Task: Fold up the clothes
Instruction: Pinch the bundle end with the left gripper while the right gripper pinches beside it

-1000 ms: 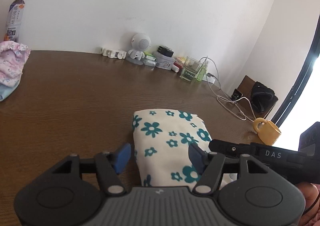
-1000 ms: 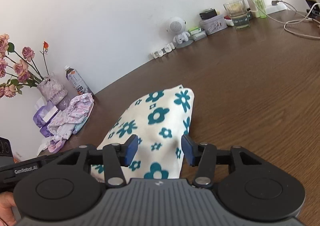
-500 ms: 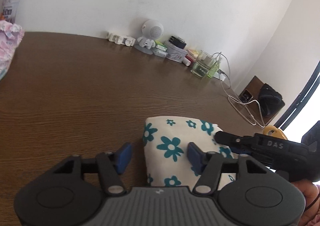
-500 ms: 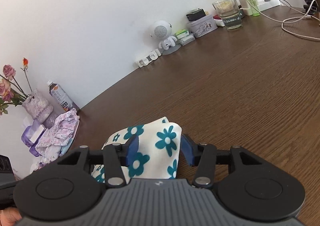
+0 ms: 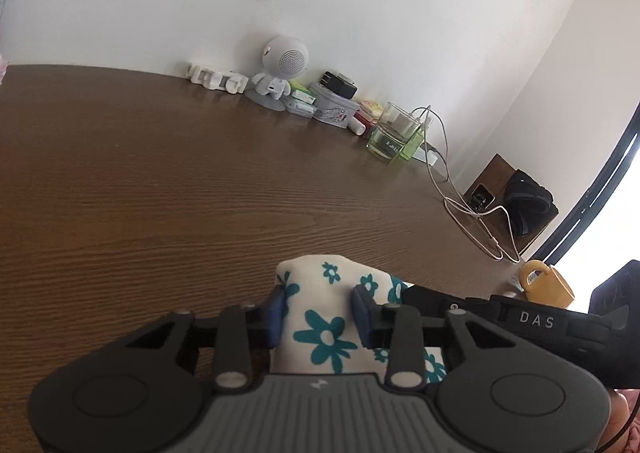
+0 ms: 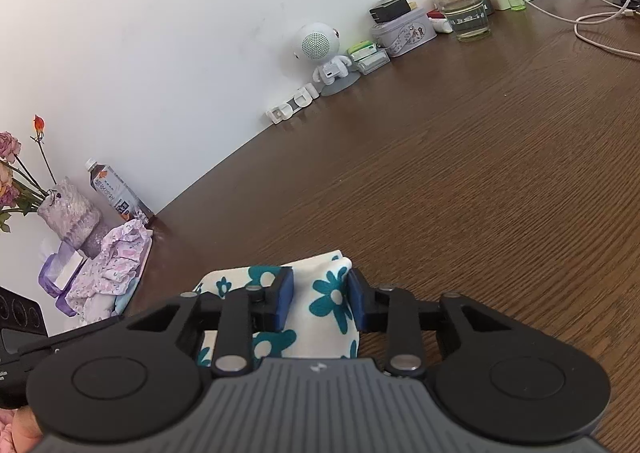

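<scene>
With both the left gripper (image 5: 319,311) and right gripper (image 6: 320,299) closing on the floral cloth (image 5: 326,327) at lower centre, pads already touching fabric, pinch every layer evenly before lifting.

Both grippers point forward and slightly down, side by side. The left gripper (image 5: 320,307) and right gripper (image 6: 320,299) are closing on cloth bunched between their blue pads.
</scene>
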